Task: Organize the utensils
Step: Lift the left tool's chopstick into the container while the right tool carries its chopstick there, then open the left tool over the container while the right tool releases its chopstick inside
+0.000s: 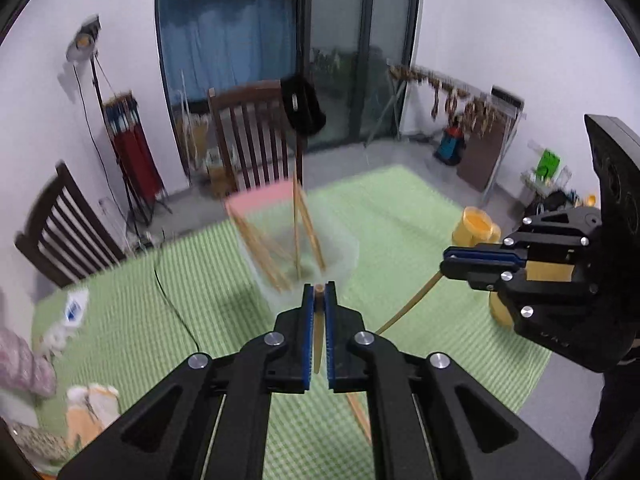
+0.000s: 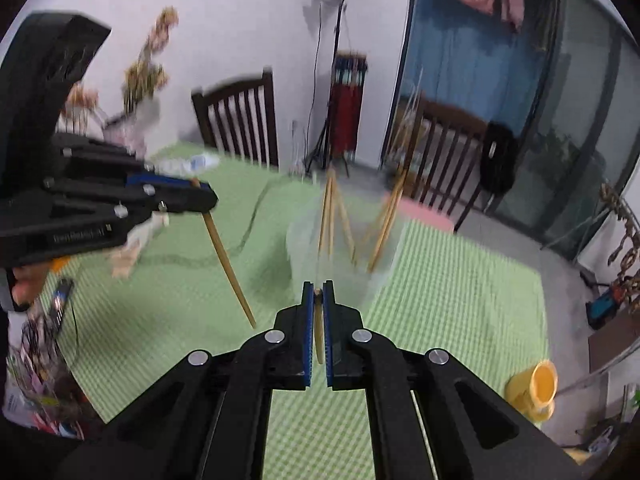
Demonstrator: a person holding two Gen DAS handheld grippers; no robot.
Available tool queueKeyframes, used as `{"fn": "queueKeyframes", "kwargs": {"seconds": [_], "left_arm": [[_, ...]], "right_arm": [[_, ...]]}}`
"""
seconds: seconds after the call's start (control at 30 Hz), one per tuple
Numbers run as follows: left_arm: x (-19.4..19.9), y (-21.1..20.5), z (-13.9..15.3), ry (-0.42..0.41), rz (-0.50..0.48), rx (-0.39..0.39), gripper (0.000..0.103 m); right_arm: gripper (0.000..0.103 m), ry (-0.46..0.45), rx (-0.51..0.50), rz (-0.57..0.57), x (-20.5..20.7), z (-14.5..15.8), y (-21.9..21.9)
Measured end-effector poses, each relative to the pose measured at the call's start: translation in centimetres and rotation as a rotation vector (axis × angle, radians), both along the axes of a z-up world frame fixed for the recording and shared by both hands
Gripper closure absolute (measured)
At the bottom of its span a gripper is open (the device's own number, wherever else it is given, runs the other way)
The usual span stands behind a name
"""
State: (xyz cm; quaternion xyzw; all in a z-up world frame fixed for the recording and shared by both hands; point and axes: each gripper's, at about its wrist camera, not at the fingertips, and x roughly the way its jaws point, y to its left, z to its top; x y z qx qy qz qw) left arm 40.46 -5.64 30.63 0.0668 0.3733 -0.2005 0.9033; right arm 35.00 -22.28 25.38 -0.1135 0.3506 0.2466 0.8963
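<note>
My left gripper (image 1: 319, 288) is shut on a wooden chopstick (image 1: 319, 332) that stands between its blue pads, above the green checked tablecloth (image 1: 200, 288). Just beyond the tips is a clear plastic container (image 1: 340, 256) with several chopsticks (image 1: 298, 236) leaning inside it. On the right of this view my right gripper (image 1: 446, 260) is shut on a second chopstick (image 1: 412, 304) that slants down to the left. In the right wrist view the right gripper (image 2: 318, 286) clamps its chopstick (image 2: 319, 332) in front of the same container (image 2: 304, 248). The left gripper (image 2: 210, 196) is at the left, with its chopstick (image 2: 228, 264) hanging down.
A yellow cup (image 1: 476, 226) (image 2: 536, 392) stands on the cloth's right side. A black cable (image 1: 176, 312) crosses the cloth. Clutter lies along the left table edge (image 2: 36, 360). Dark wooden chairs (image 1: 256, 136) (image 1: 68, 232) stand at the far side, with a pink slab (image 1: 260, 198) behind the container.
</note>
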Motion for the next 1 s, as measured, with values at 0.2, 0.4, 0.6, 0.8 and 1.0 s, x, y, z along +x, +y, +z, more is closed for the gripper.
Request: {"fn": "queueKeyframes", "kwargs": {"seconds": [0.2,0.4,0.6,0.8,1.0], "left_arm": [[2.2,-0.1,7.9,-0.122,0.016,-0.064,0.101],[7.9,0.7,8.1,-0.096,0.059,-0.136,0.101],[15.2,0.5,-0.4,0.059,0.072,-0.116,0.101],[19.9,0.1,-7.4,0.161,0.082,-0.083,0.101],[22.7,-0.9,-11.6,0.215,0.076,-0.06,0.1]], "right_arm": [[0.099,-0.113,0.099,-0.022,3.3,7.6,-0.5],[0.099,-0.055,0.119,-0.079,10.0,5.5,-0.1],[0.099,0.078,0.07,-0.095,15.7,-2.5,0.6],[0.098,0.218,0.044,-0.107,20.3,-8.9,1.0],[0.097,0.244,0.1,-0.108,22.2,-10.1,1.4]]}}
